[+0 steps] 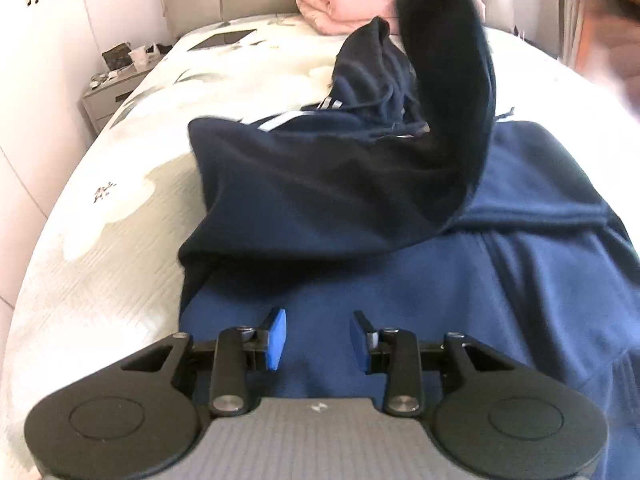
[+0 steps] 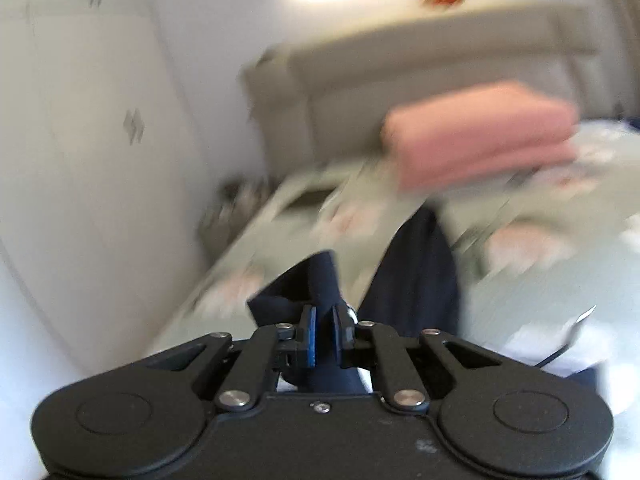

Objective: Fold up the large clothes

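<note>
A large navy garment lies on the bed, on top of a lighter blue garment. One part of the navy garment is lifted high at the upper right. My left gripper is open and empty, low over the blue garment. My right gripper is shut on a fold of the navy garment and holds it above the bed; this view is blurred by motion.
The bed has a pale floral cover. A folded pink blanket lies by the headboard, also in the right wrist view. A nightstand with small items stands at the left, beside white cupboards.
</note>
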Motion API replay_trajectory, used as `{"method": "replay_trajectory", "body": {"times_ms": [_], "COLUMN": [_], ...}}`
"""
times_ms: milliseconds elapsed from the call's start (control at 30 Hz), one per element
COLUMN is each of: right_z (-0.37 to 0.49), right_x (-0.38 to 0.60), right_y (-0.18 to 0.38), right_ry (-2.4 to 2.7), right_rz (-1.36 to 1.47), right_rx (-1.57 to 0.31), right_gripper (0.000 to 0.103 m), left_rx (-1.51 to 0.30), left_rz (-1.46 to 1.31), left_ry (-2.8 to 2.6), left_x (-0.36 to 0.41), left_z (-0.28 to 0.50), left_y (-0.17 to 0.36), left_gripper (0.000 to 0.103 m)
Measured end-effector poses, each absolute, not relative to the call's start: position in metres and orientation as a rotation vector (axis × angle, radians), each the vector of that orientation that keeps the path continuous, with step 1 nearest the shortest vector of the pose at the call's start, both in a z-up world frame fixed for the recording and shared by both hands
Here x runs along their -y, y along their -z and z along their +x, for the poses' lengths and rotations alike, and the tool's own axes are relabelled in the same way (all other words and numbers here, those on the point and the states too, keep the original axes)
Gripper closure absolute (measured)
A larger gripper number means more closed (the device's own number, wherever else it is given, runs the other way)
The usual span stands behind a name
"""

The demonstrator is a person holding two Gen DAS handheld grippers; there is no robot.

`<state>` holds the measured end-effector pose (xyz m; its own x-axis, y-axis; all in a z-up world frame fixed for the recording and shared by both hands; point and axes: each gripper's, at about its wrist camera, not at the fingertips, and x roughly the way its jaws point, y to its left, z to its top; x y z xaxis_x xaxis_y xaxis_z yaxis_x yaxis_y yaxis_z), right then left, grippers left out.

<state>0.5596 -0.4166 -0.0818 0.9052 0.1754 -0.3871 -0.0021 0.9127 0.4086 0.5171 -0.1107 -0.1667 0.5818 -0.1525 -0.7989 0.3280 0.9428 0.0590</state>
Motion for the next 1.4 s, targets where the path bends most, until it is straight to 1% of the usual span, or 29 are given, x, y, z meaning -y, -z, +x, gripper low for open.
{"method": "replay_trajectory", "body": {"times_ms": [100, 133, 167, 200, 233, 267, 300, 367, 400, 433, 467, 500, 533, 600, 867, 1033, 1067, 1100, 1133, 1167, 1233, 1400], "right_z": [0.528, 0.519, 0.512, 0.509, 0.505, 0.499, 0.493, 0.491, 0.496, 0.502, 0.511, 0.519, 0.528, 0.547, 0.593, 0.595, 0.593, 0.591, 0.589, 0.587, 0.580, 0.553], "right_x": [0.470, 0.484, 0.497, 0.508, 0.517, 0.524, 0.528, 0.525, 0.522, 0.518, 0.514, 0.510, 0.509, 0.506, 0.514, 0.506, 0.502, 0.498, 0.494, 0.489, 0.477, 0.476], "right_y": [0.095, 0.110, 0.132, 0.157, 0.181, 0.201, 0.217, 0.225, 0.225, 0.222, 0.218, 0.215, 0.212, 0.214, 0.243, 0.256, 0.255, 0.252, 0.248, 0.243, 0.224, 0.166], "right_ry": [0.048, 0.120, 0.209, 0.283, 0.343, 0.367, 0.349, 0.281, 0.243, 0.219, 0.213, 0.223, 0.243, 0.285, 0.113, 0.139, 0.131, 0.129, 0.119, 0.104, 0.090, 0.230], "right_rz": [0.479, 0.485, 0.494, 0.506, 0.524, 0.553, 0.601, 0.640, 0.638, 0.633, 0.618, 0.580, 0.536, 0.451, 0.375, 0.369, 0.350, 0.325, 0.302, 0.287, 0.231, 0.120], "right_rx": [-0.452, -0.496, -0.575, -0.681, -0.776, -0.844, -0.880, -0.885, -0.871, -0.855, -0.839, -0.824, -0.816, -0.822, -0.876, -0.888, -0.881, -0.867, -0.863, -0.858, -0.807, -0.628], "right_gripper": [0.091, 0.087, 0.073, 0.030, 0.028, 0.032, 0.033, 0.033, 0.032, 0.029, 0.029, 0.027, 0.022, 0.019, 0.021, 0.021, 0.024, 0.048, 0.077, 0.086, 0.088, 0.090], "left_rx": [-0.899, -0.902, -0.909, -0.918, -0.928, -0.932, -0.928, -0.921, -0.924, -0.927, -0.929, -0.929, -0.928, -0.925, -0.947, -0.979, -0.987, -0.993, -0.993, -0.988, -0.968, -0.899], "left_rz": [0.224, 0.230, 0.233, 0.231, 0.231, 0.239, 0.256, 0.280, 0.288, 0.292, 0.297, 0.302, 0.303, 0.296, 0.270, 0.237, 0.221, 0.211, 0.208, 0.211, 0.221, 0.213], "left_ry": [0.310, 0.317, 0.328, 0.342, 0.354, 0.364, 0.371, 0.383, 0.388, 0.389, 0.386, 0.383, 0.381, 0.379, 0.381, 0.380, 0.383, 0.386, 0.387, 0.388, 0.385, 0.340], "left_x": [0.123, 0.128, 0.132, 0.137, 0.140, 0.143, 0.147, 0.150, 0.151, 0.150, 0.151, 0.151, 0.151, 0.151, 0.149, 0.145, 0.145, 0.145, 0.145, 0.146, 0.148, 0.144], "left_z": [0.522, 0.522, 0.523, 0.522, 0.522, 0.521, 0.519, 0.517, 0.517, 0.520, 0.521, 0.522, 0.524, 0.525, 0.523, 0.520, 0.520, 0.520, 0.520, 0.519, 0.518, 0.521], "left_y": [0.169, 0.171, 0.173, 0.175, 0.177, 0.179, 0.179, 0.180, 0.180, 0.182, 0.182, 0.182, 0.182, 0.180, 0.185, 0.191, 0.192, 0.192, 0.192, 0.192, 0.189, 0.175], "left_gripper": [0.065, 0.065, 0.065, 0.065, 0.065, 0.065, 0.065, 0.065, 0.065, 0.065, 0.065, 0.065, 0.065, 0.065, 0.065, 0.065, 0.065, 0.065, 0.065, 0.065, 0.065, 0.065]}}
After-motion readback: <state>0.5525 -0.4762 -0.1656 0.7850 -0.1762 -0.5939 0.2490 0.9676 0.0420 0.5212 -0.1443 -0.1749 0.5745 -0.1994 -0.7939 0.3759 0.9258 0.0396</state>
